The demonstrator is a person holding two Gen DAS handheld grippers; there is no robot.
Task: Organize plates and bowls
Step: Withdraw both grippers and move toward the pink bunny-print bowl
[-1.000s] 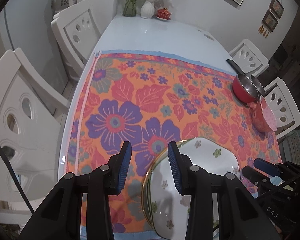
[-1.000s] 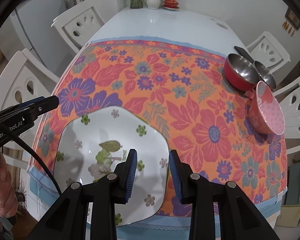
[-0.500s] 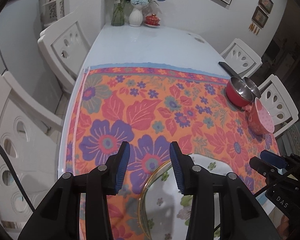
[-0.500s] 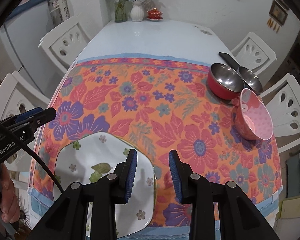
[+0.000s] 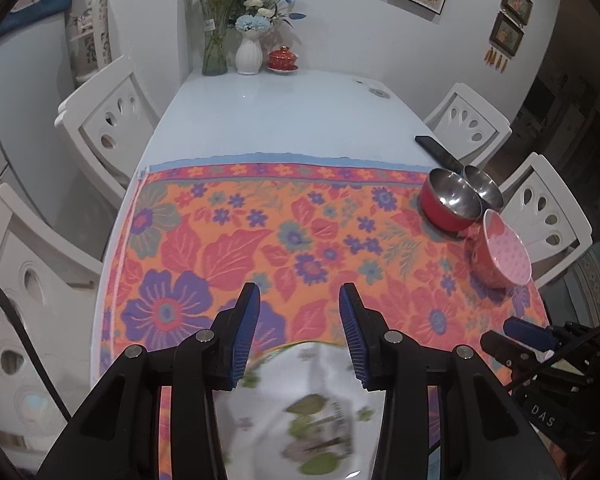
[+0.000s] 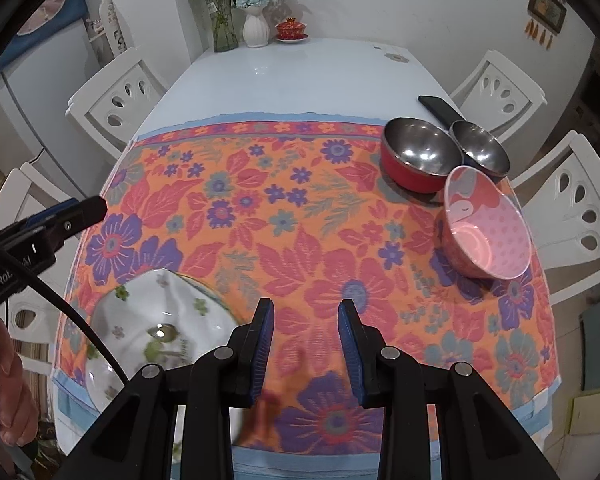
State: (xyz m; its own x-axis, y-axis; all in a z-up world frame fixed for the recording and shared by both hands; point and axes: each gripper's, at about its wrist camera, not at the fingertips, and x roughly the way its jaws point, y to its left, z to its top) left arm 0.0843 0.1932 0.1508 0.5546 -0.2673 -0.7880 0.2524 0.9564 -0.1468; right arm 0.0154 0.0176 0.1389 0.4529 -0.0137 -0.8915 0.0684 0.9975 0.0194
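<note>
A stack of white plates with green flower prints (image 5: pixel 300 408) (image 6: pixel 160 320) lies on the floral cloth (image 5: pixel 284 240) at the near left of the table. My left gripper (image 5: pixel 299 296) hangs above the stack's far rim, open and empty. My right gripper (image 6: pixel 306 308) is open over bare cloth just right of the plates, holding nothing. At the cloth's right edge stand a red bowl with a steel inside (image 5: pixel 450 204) (image 6: pixel 418 160), a steel bowl (image 5: pixel 482 186) (image 6: pixel 480 148) behind it, and a tilted pink bowl (image 5: pixel 500 252) (image 6: pixel 484 232) in front.
A black phone (image 6: pixel 440 106) lies on the pale table beyond the bowls. Two vases with flowers (image 5: pixel 248 52) and a red lidded cup (image 5: pixel 283 58) stand at the far end. White chairs (image 5: pixel 108 120) (image 6: pixel 572 200) line both sides. A hand (image 6: pixel 8 396) shows lower left.
Both grippers have pulled back and up from the plates, which have slid toward the bottom of each view. More of the table and the bowls shows now.
</note>
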